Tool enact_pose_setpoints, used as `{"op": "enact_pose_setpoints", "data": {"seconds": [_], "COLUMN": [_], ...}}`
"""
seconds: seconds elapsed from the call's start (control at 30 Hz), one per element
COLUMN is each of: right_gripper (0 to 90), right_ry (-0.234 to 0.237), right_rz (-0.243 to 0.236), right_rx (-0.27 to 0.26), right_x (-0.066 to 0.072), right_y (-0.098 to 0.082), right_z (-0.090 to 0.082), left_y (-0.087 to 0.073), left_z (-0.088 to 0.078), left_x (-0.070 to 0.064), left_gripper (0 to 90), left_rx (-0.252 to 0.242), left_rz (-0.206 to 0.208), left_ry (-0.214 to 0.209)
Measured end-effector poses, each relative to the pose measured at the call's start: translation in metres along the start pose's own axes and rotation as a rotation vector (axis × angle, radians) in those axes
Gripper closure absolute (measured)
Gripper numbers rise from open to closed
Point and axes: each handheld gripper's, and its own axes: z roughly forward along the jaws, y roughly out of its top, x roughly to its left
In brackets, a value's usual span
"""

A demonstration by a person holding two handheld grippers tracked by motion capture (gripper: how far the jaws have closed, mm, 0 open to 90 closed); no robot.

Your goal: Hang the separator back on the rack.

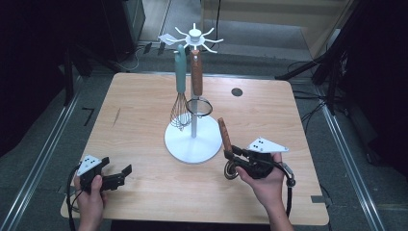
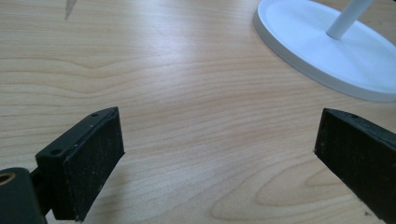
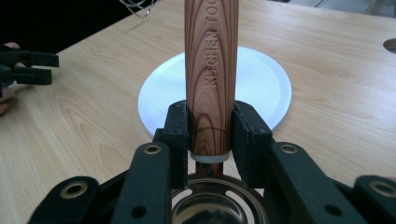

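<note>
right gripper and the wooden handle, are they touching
Touching. In the right gripper view the right gripper has both black pads pressed flat against the wooden handle, with no gap on either side.

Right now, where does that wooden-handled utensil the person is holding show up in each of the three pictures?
High view: the wooden-handled utensil sits lower right of centre, clamped in the right gripper, handle tilted up.
Left gripper view: it is not in this picture.
Right gripper view: its handle rises up the centre between the jaws.
Shared landmark: the round white stand base.
</note>
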Motion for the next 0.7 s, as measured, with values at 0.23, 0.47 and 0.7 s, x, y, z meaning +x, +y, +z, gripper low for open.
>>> {"op": "enact_pose_setpoints", "data": {"seconds": [0.23,0.47,0.7], "right_gripper": [70.9,70.9,70.9], "right_ry": [-0.02,-0.032,-0.02], "right_rz": [0.016,0.022,0.029], "right_rx": [-0.052,-0.1,-0.163], "right_x": [-0.003,0.001,0.008], "right_y": [0.0,0.007,0.014], "right_z": [-0.009,-0.018,-0.025], "left_y": [0.001,0.001,0.001], "left_z": [0.001,0.001,0.001], "left_x": [-0.001,-0.003,-0.003], "left_gripper": [0.6,0.0,0.0], "left_rx": [-0.02,-0.02,-0.025], "left_rz": [0.001,0.011,0.015], "left_ry": [0.025,0.028,0.03]}}
